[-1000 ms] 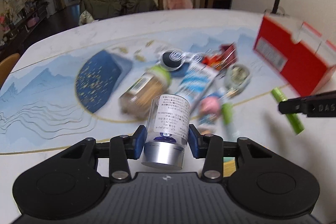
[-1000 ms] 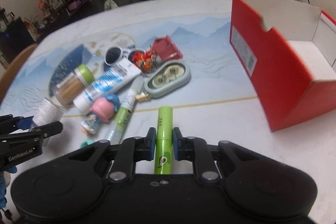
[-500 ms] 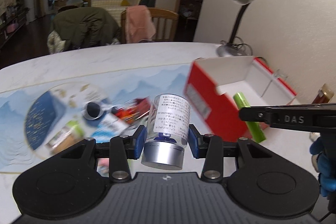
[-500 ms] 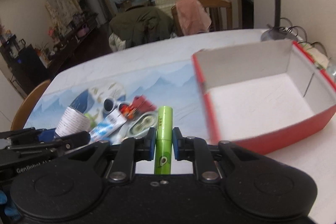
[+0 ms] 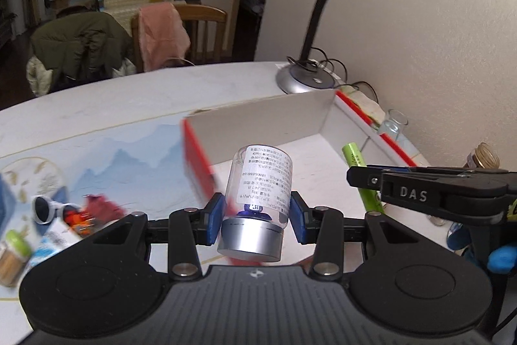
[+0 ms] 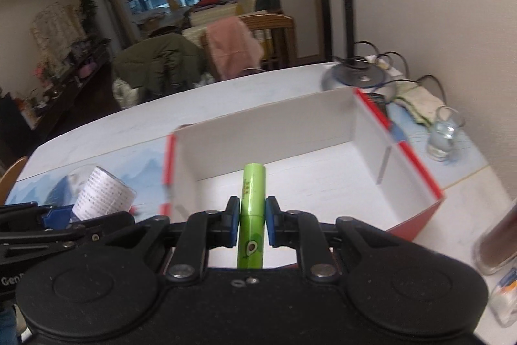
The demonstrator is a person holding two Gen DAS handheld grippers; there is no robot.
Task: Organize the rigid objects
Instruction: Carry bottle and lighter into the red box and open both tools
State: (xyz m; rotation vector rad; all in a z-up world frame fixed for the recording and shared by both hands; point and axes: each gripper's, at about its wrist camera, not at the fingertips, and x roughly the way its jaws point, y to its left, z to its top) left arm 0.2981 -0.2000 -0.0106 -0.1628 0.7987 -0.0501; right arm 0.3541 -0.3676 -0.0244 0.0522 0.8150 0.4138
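Swung away from the clutter pile since half a second ago, both grippers now up over the red shoe box [image 6: 416,173], white interior filling the ground ahead of the fingers instead of the worktop [image 5: 97,105].

Left gripper [image 5: 256,220] clamped on a clear labelled vial [image 5: 262,180], blue pads pressed to its lower sides, silver cap toward the camera, body tilted slightly forward and up. Directly ahead of these fingers, the box's near-left corner and blurred red wall. Off to the left of the fingers, on the worktop: white sunglasses [image 5: 47,209], a small red object [image 5: 101,207], a green-capped jar [image 5: 13,251] at the frame edge, all smeared by motion.

Right gripper [image 6: 252,222] closed on a green avocado-print tube [image 6: 252,209], held lengthwise along the fingers, tip pointing into the box. Beneath and ahead of these fingers, bare white box floor, nothing visible inside it. In the left wrist view, the same tube poking out past the right gripper's black finger, above the box interior.

Beyond the box, a desk lamp [image 5: 310,21] with its round base at the far corner. To the right of the right fingers, a small glass [image 6: 444,134] with clear liquid and a jar of dark contents [image 6: 497,244].
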